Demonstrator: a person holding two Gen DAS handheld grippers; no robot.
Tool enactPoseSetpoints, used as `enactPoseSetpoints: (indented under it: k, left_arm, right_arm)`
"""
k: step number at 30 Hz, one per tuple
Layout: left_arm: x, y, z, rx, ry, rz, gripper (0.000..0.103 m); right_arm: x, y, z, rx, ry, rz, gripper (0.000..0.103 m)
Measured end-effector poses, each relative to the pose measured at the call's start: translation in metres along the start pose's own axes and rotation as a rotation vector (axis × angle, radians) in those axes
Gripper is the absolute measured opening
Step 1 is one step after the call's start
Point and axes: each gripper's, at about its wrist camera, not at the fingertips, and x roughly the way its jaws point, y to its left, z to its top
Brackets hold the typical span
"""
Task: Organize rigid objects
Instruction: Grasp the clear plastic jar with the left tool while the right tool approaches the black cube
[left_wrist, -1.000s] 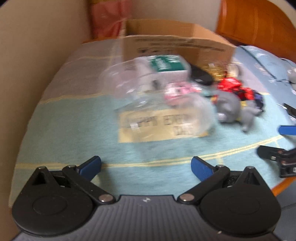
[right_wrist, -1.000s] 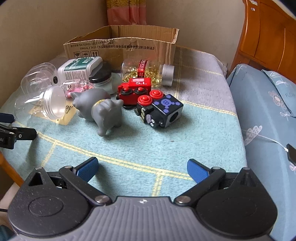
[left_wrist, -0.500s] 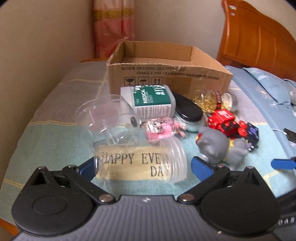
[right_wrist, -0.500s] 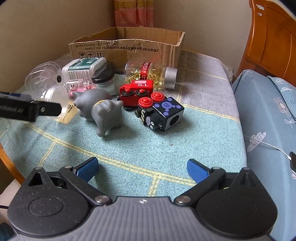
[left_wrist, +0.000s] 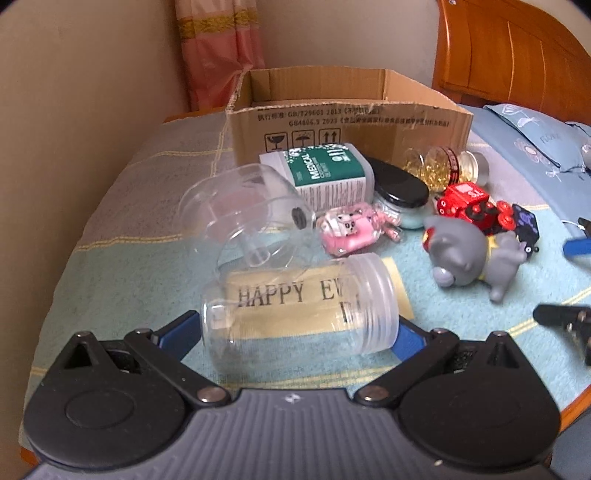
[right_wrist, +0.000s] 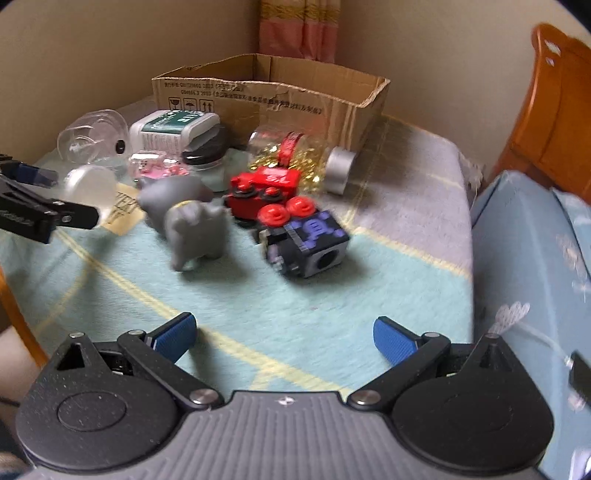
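My left gripper (left_wrist: 295, 334) is open with its blue fingers either side of a clear "HAPPY EVERY DAY" jar (left_wrist: 299, 306) lying on its side; contact is not clear. Behind it lie a clear round container (left_wrist: 247, 218), a pink toy (left_wrist: 351, 230), a green medical bottle (left_wrist: 325, 173), a black-lidded jar (left_wrist: 400, 192) and a grey elephant (left_wrist: 465, 254). My right gripper (right_wrist: 284, 336) is open and empty above the cloth, short of the grey elephant (right_wrist: 188, 221), red toy train (right_wrist: 266, 190) and black cube (right_wrist: 310, 243). The left gripper (right_wrist: 40, 206) shows at the right wrist view's left edge.
An open cardboard box (left_wrist: 343, 110) stands at the back of the table. A bottle of yellow capsules (right_wrist: 295, 158) lies in front of it. A wall runs along the left. A blue-covered bed (right_wrist: 535, 258) and wooden headboard (left_wrist: 517, 55) are on the right.
My left gripper has moved forward and its fingers now flank the clear jar. My right gripper has moved forward toward the toys.
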Motion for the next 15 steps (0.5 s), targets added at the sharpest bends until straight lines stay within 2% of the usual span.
enactPoseSetpoints:
  k: [2,7,15]
  left_arm:
    - [0.003,-0.002,0.0,-0.002,0.009,0.01,0.102]
    - [0.005,-0.006,0.002,-0.009,0.001,0.0,0.102]
    - [0.007,-0.001,0.003,-0.038,0.01,-0.013,0.1]
  right_arm:
    - [0.003,-0.007,0.002,-0.039,-0.005,0.034,0.103]
    - [0.02,-0.025,0.012,-0.109,-0.01,0.185,0.103]
    - [0.042,-0.037,0.036,-0.233,-0.027,0.28,0.103]
